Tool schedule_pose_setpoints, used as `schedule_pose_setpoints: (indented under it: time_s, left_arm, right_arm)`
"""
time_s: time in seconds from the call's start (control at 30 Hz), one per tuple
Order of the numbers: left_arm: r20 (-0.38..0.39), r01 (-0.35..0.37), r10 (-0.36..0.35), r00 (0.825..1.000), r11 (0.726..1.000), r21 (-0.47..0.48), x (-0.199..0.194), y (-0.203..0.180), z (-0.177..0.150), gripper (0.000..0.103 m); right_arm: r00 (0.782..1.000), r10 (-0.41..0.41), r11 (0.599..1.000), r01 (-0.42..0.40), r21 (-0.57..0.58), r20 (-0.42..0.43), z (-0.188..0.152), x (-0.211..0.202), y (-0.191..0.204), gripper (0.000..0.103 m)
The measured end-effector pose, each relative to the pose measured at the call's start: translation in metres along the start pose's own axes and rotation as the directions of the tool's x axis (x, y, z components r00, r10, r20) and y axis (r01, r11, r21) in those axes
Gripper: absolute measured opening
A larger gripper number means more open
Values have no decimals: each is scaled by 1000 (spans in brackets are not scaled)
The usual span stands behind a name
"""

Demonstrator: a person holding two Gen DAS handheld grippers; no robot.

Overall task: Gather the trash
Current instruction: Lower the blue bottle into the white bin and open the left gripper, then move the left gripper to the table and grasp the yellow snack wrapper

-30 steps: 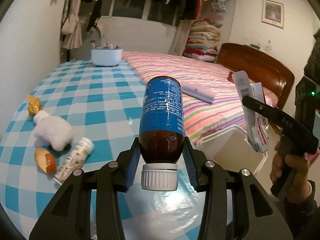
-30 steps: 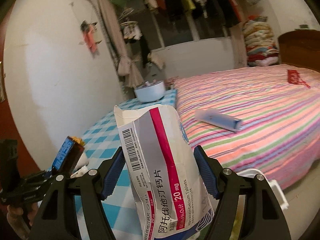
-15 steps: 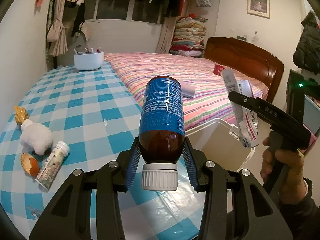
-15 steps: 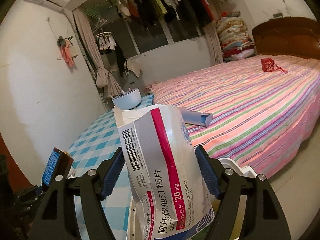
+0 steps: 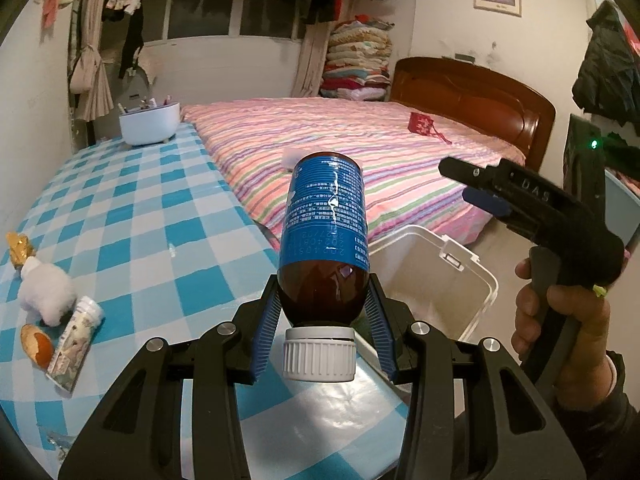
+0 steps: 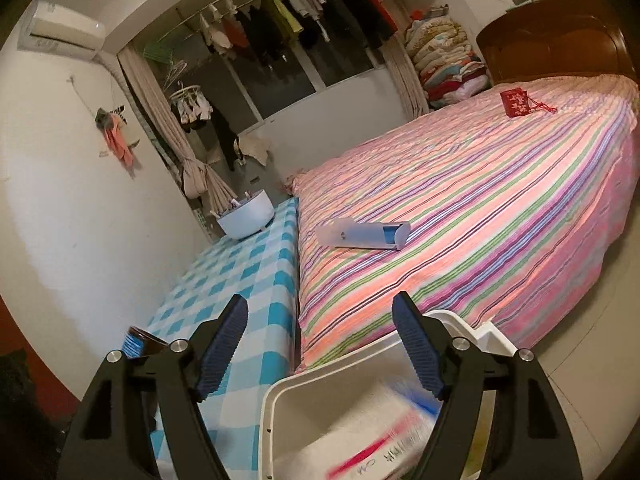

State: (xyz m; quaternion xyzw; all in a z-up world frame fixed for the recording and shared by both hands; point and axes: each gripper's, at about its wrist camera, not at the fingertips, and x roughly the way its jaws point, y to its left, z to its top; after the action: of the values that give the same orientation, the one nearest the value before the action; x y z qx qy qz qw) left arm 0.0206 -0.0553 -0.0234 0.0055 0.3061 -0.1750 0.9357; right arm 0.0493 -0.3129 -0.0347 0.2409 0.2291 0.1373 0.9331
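My left gripper (image 5: 324,314) is shut on a brown bottle (image 5: 325,240) with a blue label and white cap, held over the table's right edge. A white bin (image 5: 436,280) stands on the floor between table and bed. My right gripper (image 6: 320,344) is open above the bin (image 6: 276,400) with nothing between its fingers; it also shows in the left wrist view (image 5: 476,192). A crumpled white medicine box (image 6: 372,436) with a red stripe, blurred, is inside the bin below it. On the table's left lie a small tube (image 5: 76,344), a white fluffy wad (image 5: 46,294) and orange peel (image 5: 36,346).
The blue checked table (image 5: 132,216) carries a white bowl-shaped holder (image 5: 149,124) at its far end and a gold wrapper (image 5: 18,246) at the left. A striped bed (image 6: 480,208) beside the table holds a flat white case (image 6: 362,234) and a red pouch (image 6: 518,104).
The medicine box has left my right gripper and dropped into the bin; the jaws stand wider. Both grippers swung right, bringing the bin closer. The bottle stays gripped.
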Motion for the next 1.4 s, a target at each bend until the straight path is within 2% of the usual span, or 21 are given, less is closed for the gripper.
schedule_pose_setpoints:
  time_s: [0.53,0.8,0.9,0.93,0.97,1.07,1.23,1.4]
  left_arm:
    - [-77,74,-70,995,995,60,36,-40,5,42]
    - [-121,103,-90,989,989,104,49,-61,8,42]
    - [-124,107,-90,988,985,136,50,-72,8,44]
    - [-115,106,-90,989,983,149,50,-76,8,51]
    - [-107,101,-85,991,983,155,49,-78,8,63]
    - [-62,75,-64,996,978,196,43,-85,9,80]
    - [-5,-7,9,1000,969,246,30,-79,6,81]
    - [35,-104,99,994,976,191,16,-41,6,81]
  right_arm:
    - [988,-40,999,35,35,148,5,-25,-9,73]
    - [985,-55,996,41,85,163,11,-31,-21,73]
    - [984,-62,995,49,85,167,12,-32,-22,73]
    - [984,-62,995,49,83,165,10,-32,-22,73]
    - [984,-65,995,52,83,163,10,-32,-22,73]
    - [984,-69,995,56,81,163,9,-33,-23,73]
    - [985,-78,995,66,77,157,8,-33,-22,73]
    - [988,-75,996,67,62,139,8,-29,-16,73]
